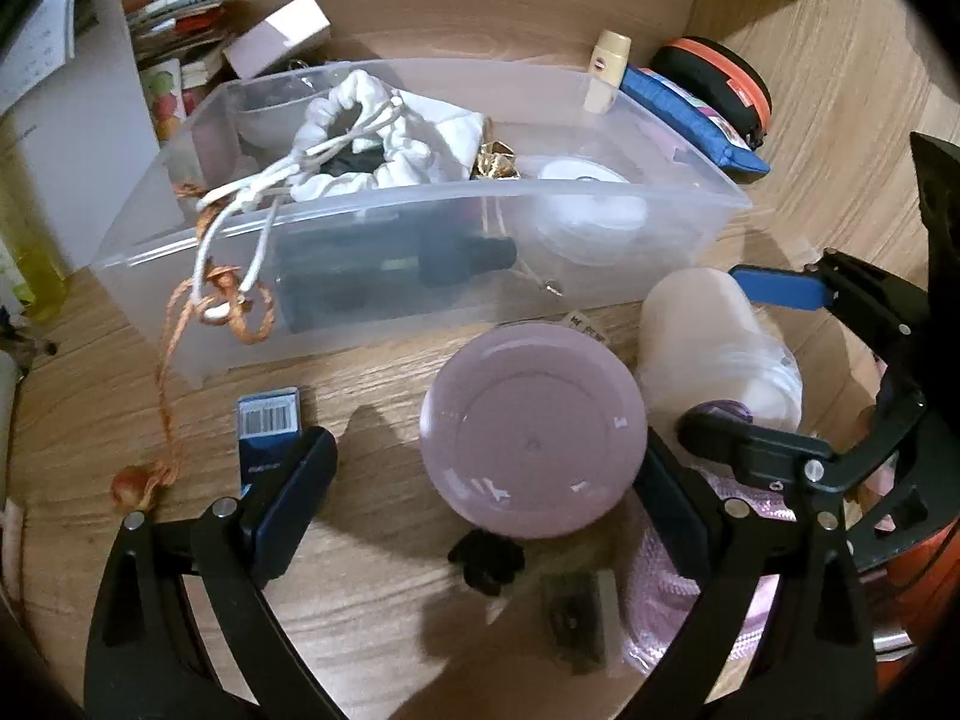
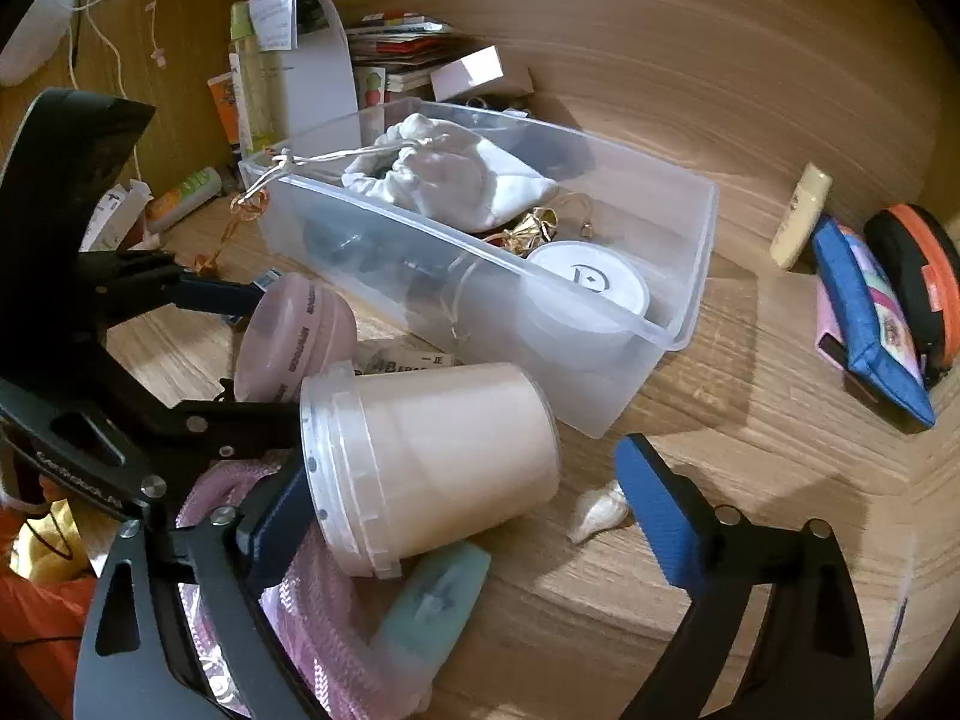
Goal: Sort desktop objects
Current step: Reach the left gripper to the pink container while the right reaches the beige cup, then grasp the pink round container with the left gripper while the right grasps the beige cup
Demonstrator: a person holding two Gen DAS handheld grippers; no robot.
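**Crowded desk front, open wood at right**

In the right wrist view, bare desk (image 2: 750, 420) lies open at centre right, between the clear bin (image 2: 660, 324) and the blue pouch (image 2: 870, 324). Lower left is blocked: the cream tub (image 2: 444, 456) lies on its side, the pink jar (image 2: 294, 336) just behind it, a shell (image 2: 597, 517) beside it. The bin's right end has room above the white disc (image 2: 591, 288)

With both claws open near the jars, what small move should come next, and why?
Probably close the right claw on the cream tub: it lies on its side between the open jaws, untouched on the far side, and the clear bin is just behind.
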